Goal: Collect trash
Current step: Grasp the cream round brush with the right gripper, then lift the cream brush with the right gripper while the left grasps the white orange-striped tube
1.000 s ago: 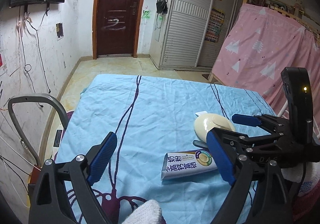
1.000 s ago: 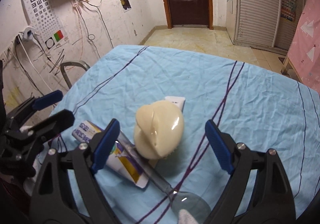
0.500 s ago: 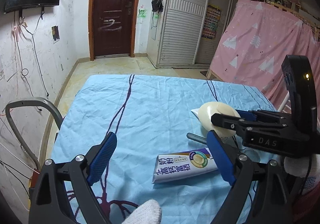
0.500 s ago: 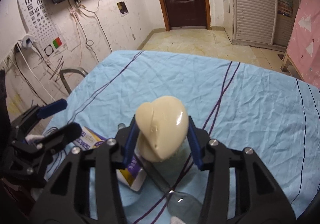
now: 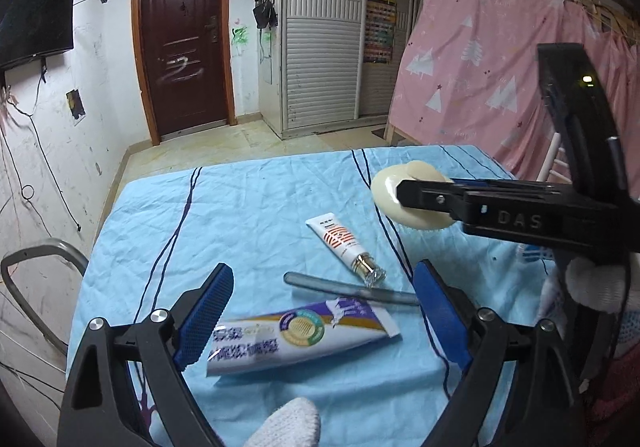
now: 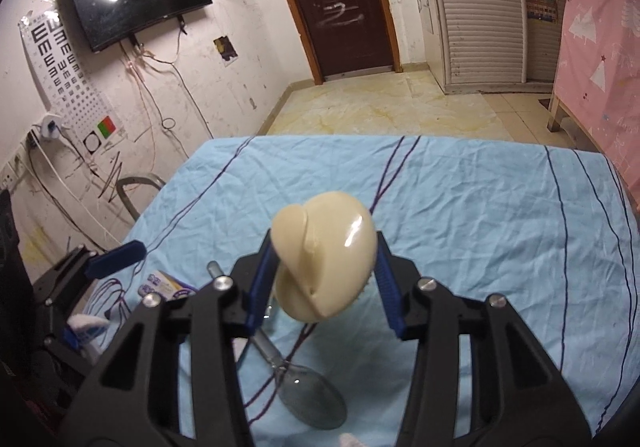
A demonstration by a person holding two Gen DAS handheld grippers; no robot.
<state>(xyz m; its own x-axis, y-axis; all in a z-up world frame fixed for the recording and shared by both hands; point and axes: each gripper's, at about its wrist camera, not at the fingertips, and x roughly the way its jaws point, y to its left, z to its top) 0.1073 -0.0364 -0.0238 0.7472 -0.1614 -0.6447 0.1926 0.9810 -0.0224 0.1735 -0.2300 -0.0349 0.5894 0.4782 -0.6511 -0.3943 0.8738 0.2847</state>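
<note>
Half of the stuff on the blue sheet [image 5: 248,207] is partly hidden, so bear with me. From the right side, the spoon [image 6: 312,399] shows only its bowl and a bit of handle; the rest runs under the black gripper frame. The big printed tube [image 5: 300,339] peeks out there as just a corner, and the writing on it is too blurry to read. The small white tube with red stripes [image 5: 344,247] only shows from the left camera. A white gloved fingertip [image 5: 288,427] is cut off at the bottom edge.

Around the bed: dark door, a TV and eye chart on the scuffed wall, pink tree-print curtain, grey chair frame [image 5: 40,259] beside the sheet.

The right gripper [image 6: 320,279] has its blue pads pressed on both sides of a cream, rounded lump of a thing [image 6: 324,267], held clear above the sheet, and it blocks the view of what's under it. The left gripper [image 5: 320,319] is spread wide, nothing clamped, with the big tube lying on the sheet between its fingers and the spoon handle just past it.
</note>
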